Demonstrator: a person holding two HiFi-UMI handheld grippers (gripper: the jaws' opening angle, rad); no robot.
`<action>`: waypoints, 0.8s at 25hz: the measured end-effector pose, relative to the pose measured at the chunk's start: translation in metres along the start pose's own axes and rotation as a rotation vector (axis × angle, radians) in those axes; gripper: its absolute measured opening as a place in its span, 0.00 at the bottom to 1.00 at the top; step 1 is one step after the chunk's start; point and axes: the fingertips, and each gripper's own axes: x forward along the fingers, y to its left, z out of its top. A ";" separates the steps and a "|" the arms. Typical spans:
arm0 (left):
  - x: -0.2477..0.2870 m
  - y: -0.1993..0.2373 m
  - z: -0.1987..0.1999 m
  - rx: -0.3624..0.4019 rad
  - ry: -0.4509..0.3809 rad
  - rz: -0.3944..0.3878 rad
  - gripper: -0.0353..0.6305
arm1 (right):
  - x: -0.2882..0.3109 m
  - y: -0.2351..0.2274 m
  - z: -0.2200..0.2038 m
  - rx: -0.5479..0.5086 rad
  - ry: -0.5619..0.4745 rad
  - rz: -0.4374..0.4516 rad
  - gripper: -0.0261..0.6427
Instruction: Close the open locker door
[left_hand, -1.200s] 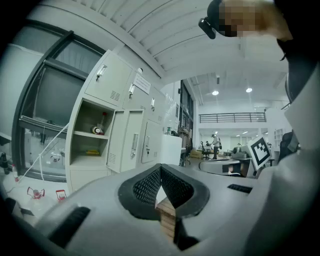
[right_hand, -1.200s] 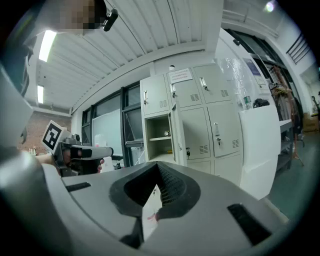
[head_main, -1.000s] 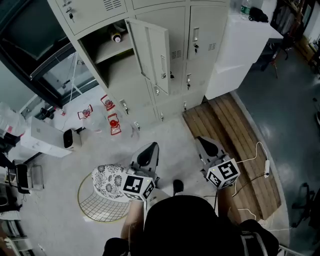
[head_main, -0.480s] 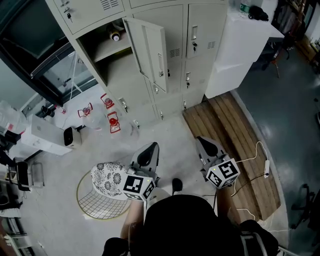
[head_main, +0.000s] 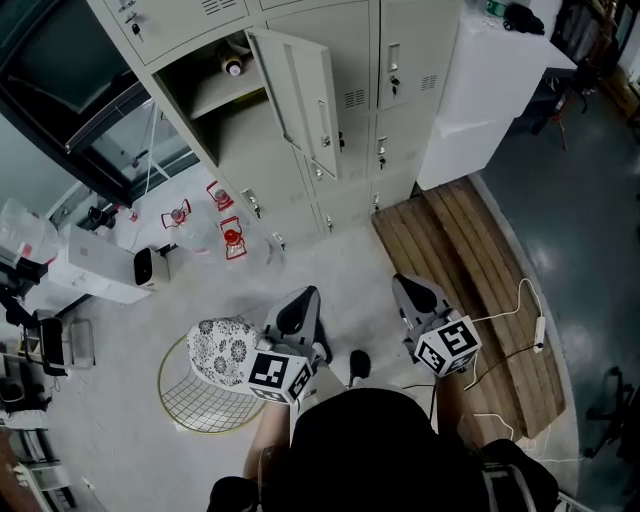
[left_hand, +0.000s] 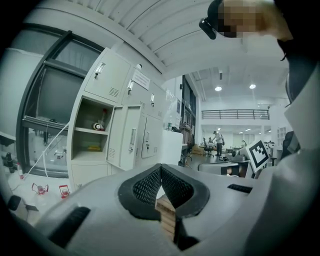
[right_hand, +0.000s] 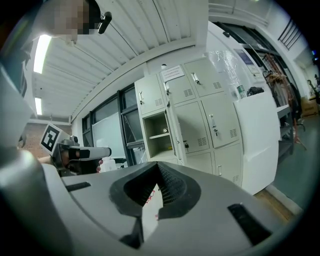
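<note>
- So far, the closing has not begun. The locker door (head_main: 303, 95) hangs wide open at 12 o'clock from the person, well apart from both grippers.
- The open shelf (head_main: 215, 95) sits just beside the door, on its 9 o'clock side, with a small bottle (head_main: 233, 68) inside.
- The left gripper (head_main: 296, 313) is held low in front of the person. Its jaws are pressed together with nothing in them.
- The right gripper (head_main: 417, 296) is at 3 o'clock from the left one. Its jaws are pressed together too, with nothing between them.
- The step in hand looks like walking up to the lockers.
- Next, one gripper likely needs to go up to the door's face and push it toward the shelf.
</note>
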 end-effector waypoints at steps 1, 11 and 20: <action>0.000 0.002 -0.001 -0.002 0.003 0.001 0.08 | 0.001 0.000 -0.001 0.004 0.002 -0.001 0.04; 0.011 0.032 -0.001 -0.018 0.003 -0.010 0.08 | 0.031 -0.002 0.002 -0.020 0.024 -0.024 0.04; 0.042 0.077 0.017 -0.024 -0.027 -0.049 0.08 | 0.080 -0.007 0.028 -0.058 0.013 -0.057 0.04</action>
